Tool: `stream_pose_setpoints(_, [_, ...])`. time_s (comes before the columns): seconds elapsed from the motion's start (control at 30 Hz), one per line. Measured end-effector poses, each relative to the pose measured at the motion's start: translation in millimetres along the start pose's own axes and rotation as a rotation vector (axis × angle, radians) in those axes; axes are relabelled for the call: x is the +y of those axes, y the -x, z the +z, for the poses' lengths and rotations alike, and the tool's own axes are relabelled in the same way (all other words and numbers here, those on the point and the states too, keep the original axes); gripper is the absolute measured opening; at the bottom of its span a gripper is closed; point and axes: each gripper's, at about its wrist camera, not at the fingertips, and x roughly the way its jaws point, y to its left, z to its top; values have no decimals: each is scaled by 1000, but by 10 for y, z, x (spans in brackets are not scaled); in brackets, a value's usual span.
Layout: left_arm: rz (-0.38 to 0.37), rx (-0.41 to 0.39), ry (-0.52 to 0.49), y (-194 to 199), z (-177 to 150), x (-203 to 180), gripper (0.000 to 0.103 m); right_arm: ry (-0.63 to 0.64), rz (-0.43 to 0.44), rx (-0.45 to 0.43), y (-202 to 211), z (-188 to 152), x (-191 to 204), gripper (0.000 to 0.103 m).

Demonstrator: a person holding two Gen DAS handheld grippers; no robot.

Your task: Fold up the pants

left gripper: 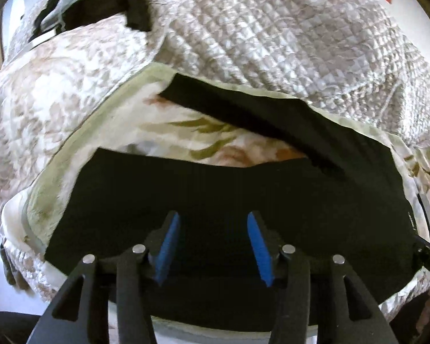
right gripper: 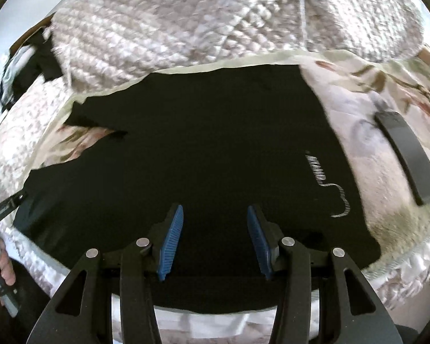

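Black pants lie spread flat on a bed, legs splayed apart toward the left with floral sheet showing between them. In the right wrist view the pants fill the middle, with a white logo near the waist end. My left gripper is open and empty, hovering over the near leg. My right gripper is open and empty, over the upper part of the pants. The tip of the left gripper shows at the left edge of the right wrist view.
A floral sheet covers the bed. A quilted grey-white blanket is bunched behind the pants. A dark flat phone-like slab lies on the sheet right of the pants. Dark clothing lies at the far left.
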Motion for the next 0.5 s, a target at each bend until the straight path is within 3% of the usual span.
stream_pose_setpoints(0.13, [-20, -5, -31, 0, 43, -152, 53, 37, 25, 15, -35, 55, 118, 47])
stream_pose_setpoints(0.2, [-25, -7, -45, -3, 61, -208, 53, 61, 29, 14, -48, 105, 173, 56])
stream_pose_setpoints(0.5, [-29, 15, -78, -146, 137, -312, 53, 115, 36, 18, -129, 278, 277, 56])
